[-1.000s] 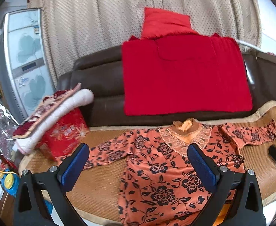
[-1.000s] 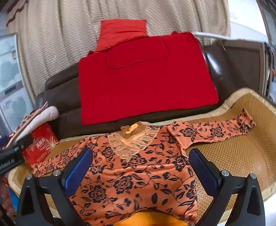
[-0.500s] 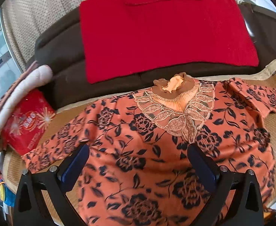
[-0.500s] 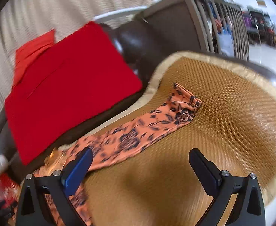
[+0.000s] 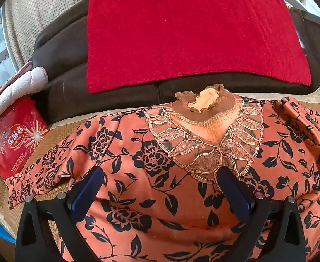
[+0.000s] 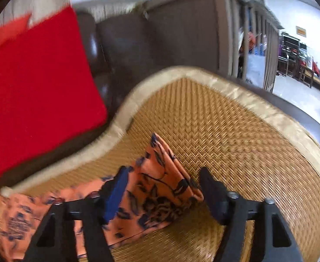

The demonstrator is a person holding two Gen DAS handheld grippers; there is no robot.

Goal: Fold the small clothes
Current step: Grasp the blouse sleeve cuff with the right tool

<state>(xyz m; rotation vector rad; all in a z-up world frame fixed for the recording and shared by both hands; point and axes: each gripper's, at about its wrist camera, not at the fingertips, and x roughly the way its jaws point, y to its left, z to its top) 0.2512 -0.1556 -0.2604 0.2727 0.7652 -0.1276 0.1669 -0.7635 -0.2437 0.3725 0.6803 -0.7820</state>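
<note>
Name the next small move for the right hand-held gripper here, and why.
Probably close the right hand-held gripper on the sleeve cuff. Its jaws stand open on either side of the cuff, which lies on the woven mat, so the sleeve seems lined up for a pinch before being folded in over the floral blouse.

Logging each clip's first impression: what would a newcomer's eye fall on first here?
The orange blouse with black flowers and a lace collar, spread on the woven straw mat, fills the left view. Behind it a bright red cloth drapes the brown sofa. The right gripper straddles the blouse's sleeve end.
</note>
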